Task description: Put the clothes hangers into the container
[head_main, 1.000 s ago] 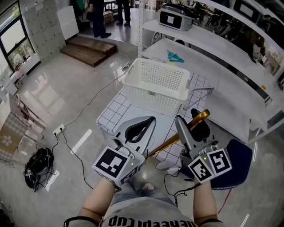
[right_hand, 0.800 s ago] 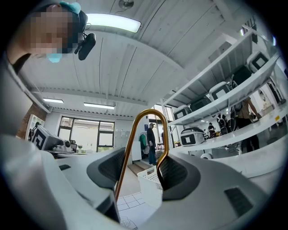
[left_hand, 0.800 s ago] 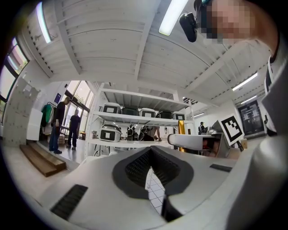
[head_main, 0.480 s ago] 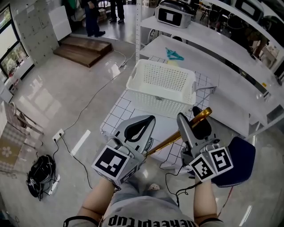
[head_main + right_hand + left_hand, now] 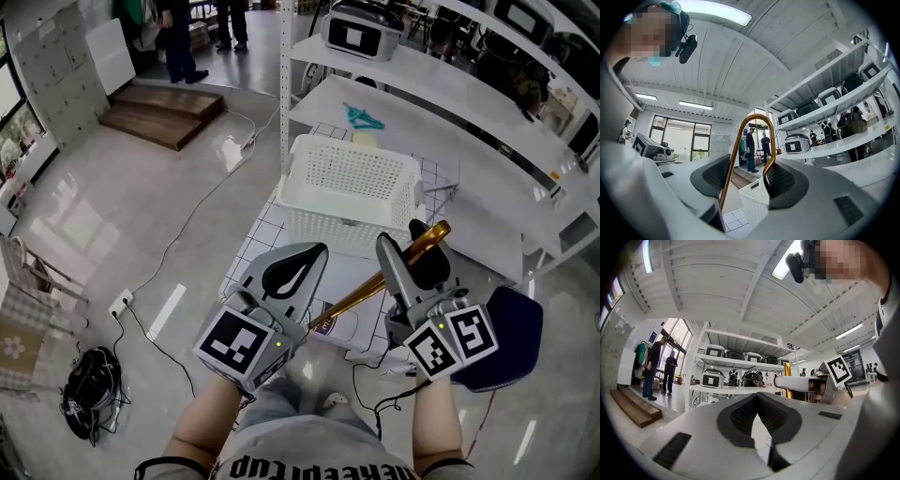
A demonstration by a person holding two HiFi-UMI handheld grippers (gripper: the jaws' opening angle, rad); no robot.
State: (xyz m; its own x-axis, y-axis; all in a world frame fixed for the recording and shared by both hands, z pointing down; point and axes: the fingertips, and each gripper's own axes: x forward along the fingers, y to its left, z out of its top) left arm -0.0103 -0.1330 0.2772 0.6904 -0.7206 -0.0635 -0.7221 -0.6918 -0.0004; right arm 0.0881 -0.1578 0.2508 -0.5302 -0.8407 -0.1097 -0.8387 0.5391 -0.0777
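My right gripper (image 5: 410,249) is shut on a gold metal clothes hanger (image 5: 361,295). Its bar slants down to the left between the two grippers. In the right gripper view the hanger's hook (image 5: 751,123) arches between the jaws of the right gripper (image 5: 749,165), each side against a pad. The left gripper (image 5: 321,250) is beside it, shut, with nothing in it; in its own view the left gripper's (image 5: 757,397) pads meet at the tip. The white perforated basket (image 5: 349,192) stands on the grid-patterned table (image 5: 265,234) just ahead. A teal hanger (image 5: 362,117) lies on the white shelf behind it.
White shelving (image 5: 469,112) with an appliance (image 5: 361,33) runs along the back right. A blue seat (image 5: 514,337) stands at the right. Cables (image 5: 187,225) and a black bundle (image 5: 87,401) lie on the floor at the left. People (image 5: 178,37) stand by a wooden step (image 5: 159,112).
The basket and table have come nearer and more central under the grippers. Both grippers keep the same pose, with the gold hanger still in the right one.
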